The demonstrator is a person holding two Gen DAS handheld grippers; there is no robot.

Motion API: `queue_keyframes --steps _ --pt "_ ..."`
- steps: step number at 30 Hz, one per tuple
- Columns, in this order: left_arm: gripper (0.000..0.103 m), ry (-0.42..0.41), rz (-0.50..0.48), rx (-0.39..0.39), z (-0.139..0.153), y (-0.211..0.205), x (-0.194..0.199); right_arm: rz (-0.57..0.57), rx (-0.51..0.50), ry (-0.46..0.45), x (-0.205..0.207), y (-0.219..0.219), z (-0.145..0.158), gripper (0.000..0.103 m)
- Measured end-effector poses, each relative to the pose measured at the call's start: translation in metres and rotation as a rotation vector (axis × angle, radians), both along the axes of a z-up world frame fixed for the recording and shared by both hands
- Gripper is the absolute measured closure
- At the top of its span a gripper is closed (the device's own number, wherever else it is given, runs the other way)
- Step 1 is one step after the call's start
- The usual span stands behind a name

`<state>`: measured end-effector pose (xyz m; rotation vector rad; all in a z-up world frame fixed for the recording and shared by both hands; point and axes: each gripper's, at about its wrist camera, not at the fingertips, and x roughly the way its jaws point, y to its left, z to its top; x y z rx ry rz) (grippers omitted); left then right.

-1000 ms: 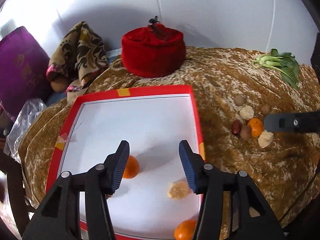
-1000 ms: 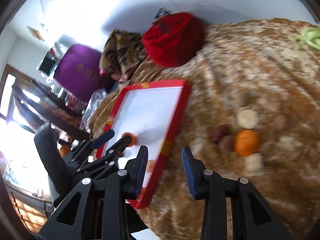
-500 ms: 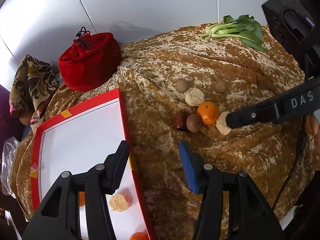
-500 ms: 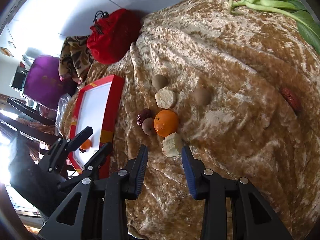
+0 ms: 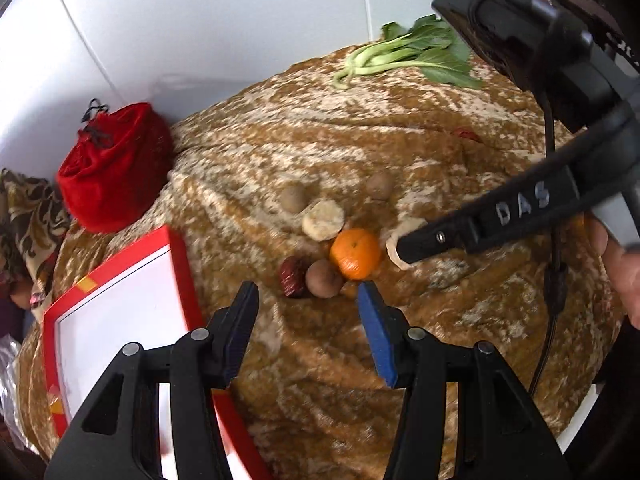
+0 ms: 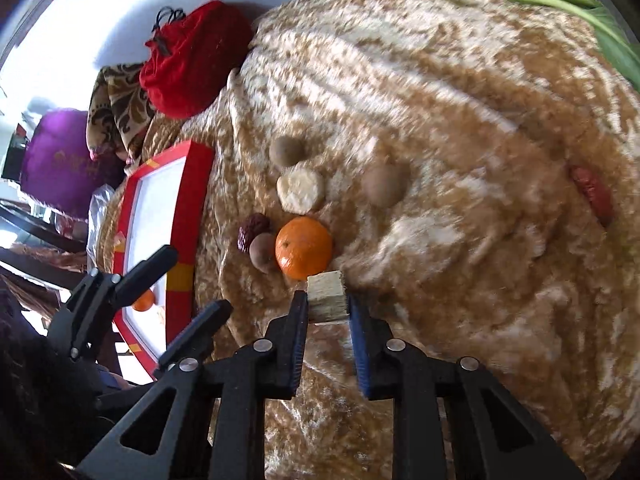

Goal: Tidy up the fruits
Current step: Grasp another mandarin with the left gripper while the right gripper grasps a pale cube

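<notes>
Both my tools have swung off the red tray [image 5: 182, 264] toward the fruit cluster on the cloth-covered desk [image 5: 400, 152]. My right tool [image 6: 327, 305] is closing, its pads flanking the pale cut chunk [image 6: 326, 296] just beside the tangerine [image 6: 304, 248]. My left tool [image 5: 306, 312] hangs apart and empty, near the red date [image 5: 292, 276]. I judge the chunk light, fibrous and crumbly: squeeze its flat cut sides gently, mid-height. The tangerine looks soft-skinned and likely to roll.
</notes>
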<state>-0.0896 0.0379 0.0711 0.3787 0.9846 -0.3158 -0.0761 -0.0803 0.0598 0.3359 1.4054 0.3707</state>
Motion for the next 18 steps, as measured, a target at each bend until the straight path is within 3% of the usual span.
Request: queue_keyframes --steps 9,18 --pt "0.053 0.078 -0.091 -0.080 -0.014 -0.029 0.023 -0.171 0.070 0.010 0.012 -0.052 0.016 0.082" --pt "0.055 0.096 -0.151 -0.060 -0.029 -0.040 0.027 -0.175 0.087 0.006 0.014 -0.058 0.022 0.082"
